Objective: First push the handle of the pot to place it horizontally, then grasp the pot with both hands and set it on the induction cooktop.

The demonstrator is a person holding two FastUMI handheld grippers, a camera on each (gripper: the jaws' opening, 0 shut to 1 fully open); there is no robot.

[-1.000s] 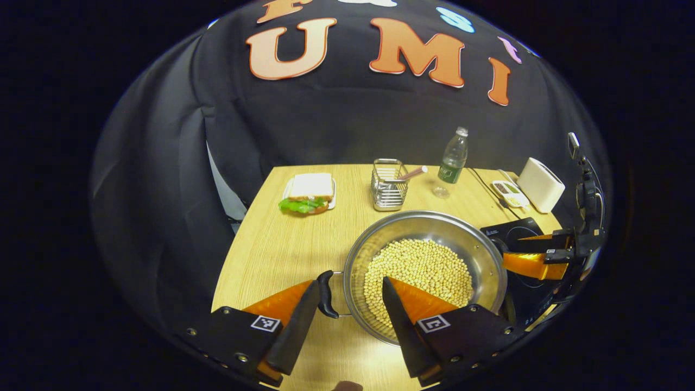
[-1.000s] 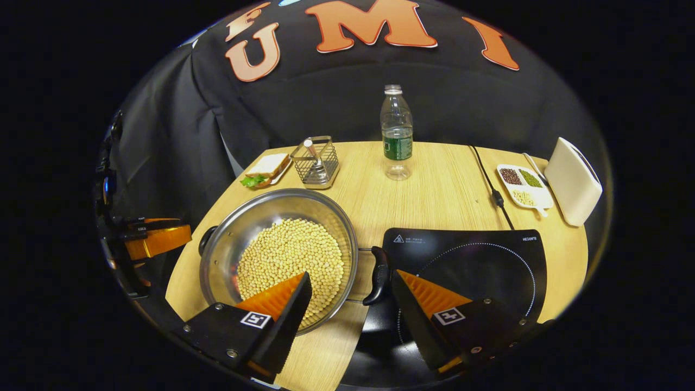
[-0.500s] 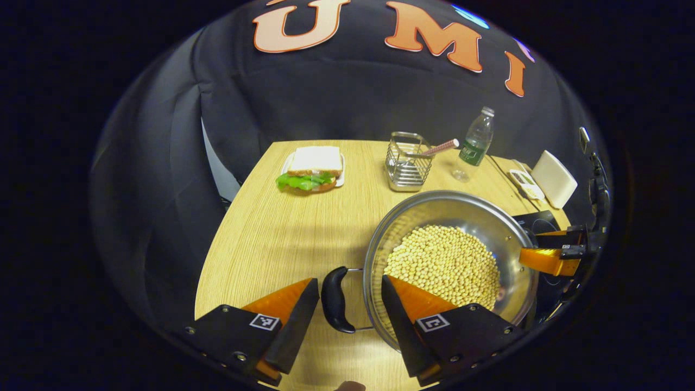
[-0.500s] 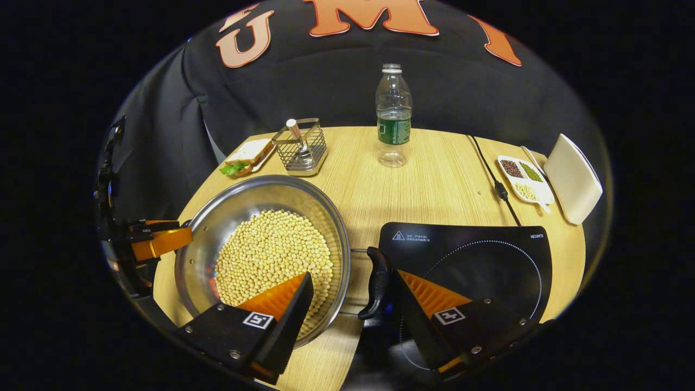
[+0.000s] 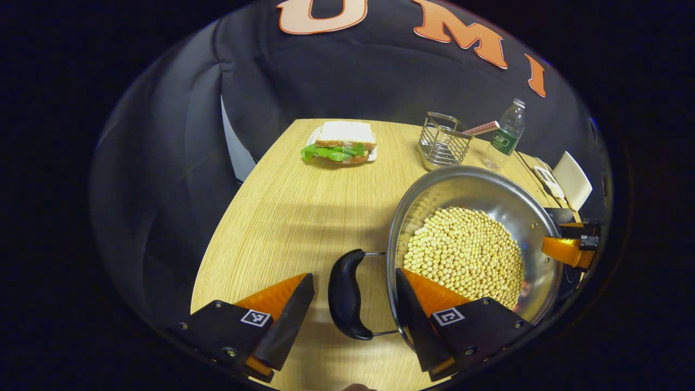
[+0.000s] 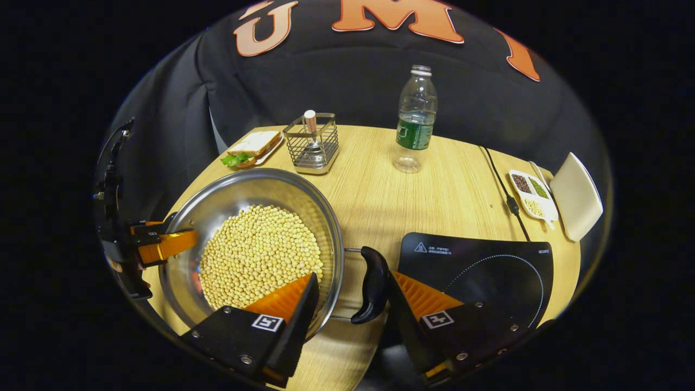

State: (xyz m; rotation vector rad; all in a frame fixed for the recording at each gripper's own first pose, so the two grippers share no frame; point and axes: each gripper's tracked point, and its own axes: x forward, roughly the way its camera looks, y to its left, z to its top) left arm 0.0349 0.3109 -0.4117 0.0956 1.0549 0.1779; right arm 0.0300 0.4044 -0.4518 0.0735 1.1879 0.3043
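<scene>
over the last second both grippers are closing in on the round steel pot full of pale beans [image 5: 472, 239], its black side handles now lying between their fingers, so the two-handed grasp is nearly set. the left gripper [image 5: 353, 320] is spreading around the left black handle [image 5: 346, 294] near the tabletop's front edge; the right gripper [image 6: 353, 312] is spreading around the right black handle [image 6: 370, 285], beside the black induction cooktop [image 6: 488, 266] at the front right corner.

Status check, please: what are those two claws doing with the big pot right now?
Left gripper open, astride one handle. Right gripper open, astride the other. Pot beside cooktop.
</scene>
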